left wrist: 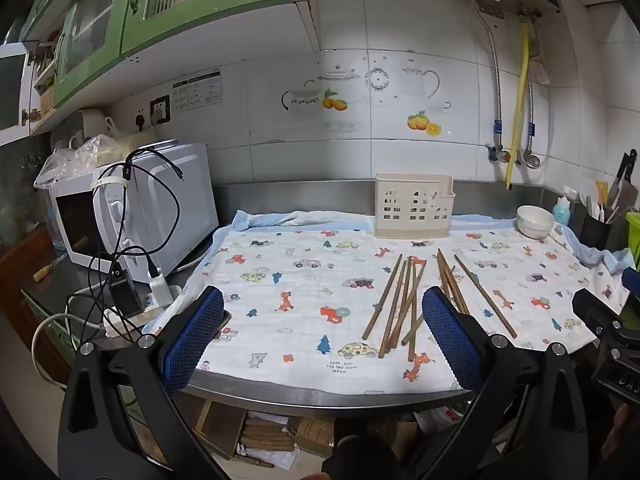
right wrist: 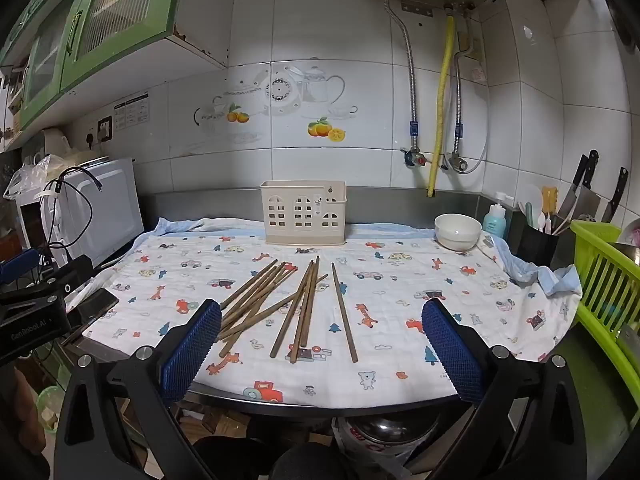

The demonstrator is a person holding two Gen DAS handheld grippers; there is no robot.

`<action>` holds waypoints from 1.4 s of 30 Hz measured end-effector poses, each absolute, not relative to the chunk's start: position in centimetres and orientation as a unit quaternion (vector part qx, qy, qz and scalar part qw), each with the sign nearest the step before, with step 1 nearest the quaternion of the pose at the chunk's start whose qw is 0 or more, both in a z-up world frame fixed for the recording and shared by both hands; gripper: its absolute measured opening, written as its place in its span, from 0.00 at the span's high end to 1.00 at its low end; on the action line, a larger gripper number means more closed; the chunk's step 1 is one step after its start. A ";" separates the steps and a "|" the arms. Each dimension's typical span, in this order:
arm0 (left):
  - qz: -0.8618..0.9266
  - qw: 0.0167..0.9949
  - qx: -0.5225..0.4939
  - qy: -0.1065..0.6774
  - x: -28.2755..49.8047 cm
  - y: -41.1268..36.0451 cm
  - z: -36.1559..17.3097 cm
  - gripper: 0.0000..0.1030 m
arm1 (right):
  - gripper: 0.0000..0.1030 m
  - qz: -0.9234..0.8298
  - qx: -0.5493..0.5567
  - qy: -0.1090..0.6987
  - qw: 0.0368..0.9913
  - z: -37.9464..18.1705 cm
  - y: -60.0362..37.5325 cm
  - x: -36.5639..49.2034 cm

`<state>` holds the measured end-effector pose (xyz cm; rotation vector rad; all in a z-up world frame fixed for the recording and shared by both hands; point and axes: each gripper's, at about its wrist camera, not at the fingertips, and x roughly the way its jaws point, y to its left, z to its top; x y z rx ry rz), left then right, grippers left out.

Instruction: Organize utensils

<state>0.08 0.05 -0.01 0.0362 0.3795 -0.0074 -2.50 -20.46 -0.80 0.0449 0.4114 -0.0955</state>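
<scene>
Several brown wooden chopsticks (left wrist: 404, 300) lie loose on a patterned cloth (left wrist: 296, 280), also in the right wrist view (right wrist: 280, 304). A cream perforated utensil holder (left wrist: 414, 206) stands upright at the back of the cloth, also in the right wrist view (right wrist: 303, 212). My left gripper (left wrist: 322, 340) is open and empty, held before the counter's front edge, left of the chopsticks. My right gripper (right wrist: 320, 344) is open and empty, just in front of the chopsticks' near ends. The right gripper's body shows at the left view's right edge (left wrist: 608, 332).
A white bowl (right wrist: 457, 231) sits at back right beside a blue bottle (right wrist: 495, 219). A microwave (left wrist: 136, 208) with cables stands left. A black utensil pot (right wrist: 538, 240), knives (right wrist: 584, 192) and a green rack (right wrist: 608, 280) are at right. A phone (right wrist: 94, 306) lies at left.
</scene>
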 end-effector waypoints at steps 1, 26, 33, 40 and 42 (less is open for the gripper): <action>-0.005 0.982 0.018 0.189 0.1 0.1 0.0 0.05 | 0.06 -0.047 0.021 0.206 0.977 -0.8 -20.4 -2.5; -0.011 0.982 0.018 0.188 -0.1 -0.7 -0.1 0.05 | 0.06 -0.048 0.017 0.205 0.977 -0.9 -20.4 -2.4; -0.013 0.982 0.014 0.189 0.1 -0.5 -0.2 0.05 | 0.06 -0.050 0.012 0.205 0.977 -1.2 -20.3 -2.6; -0.014 0.981 0.014 0.191 0.1 -0.2 -0.2 0.05 | 0.06 -0.049 0.013 0.207 0.977 -1.2 -20.4 -2.5; -0.014 0.981 0.013 0.192 0.1 -0.1 -0.2 0.05 | 0.06 -0.050 0.013 0.207 0.977 -1.2 -20.5 -2.4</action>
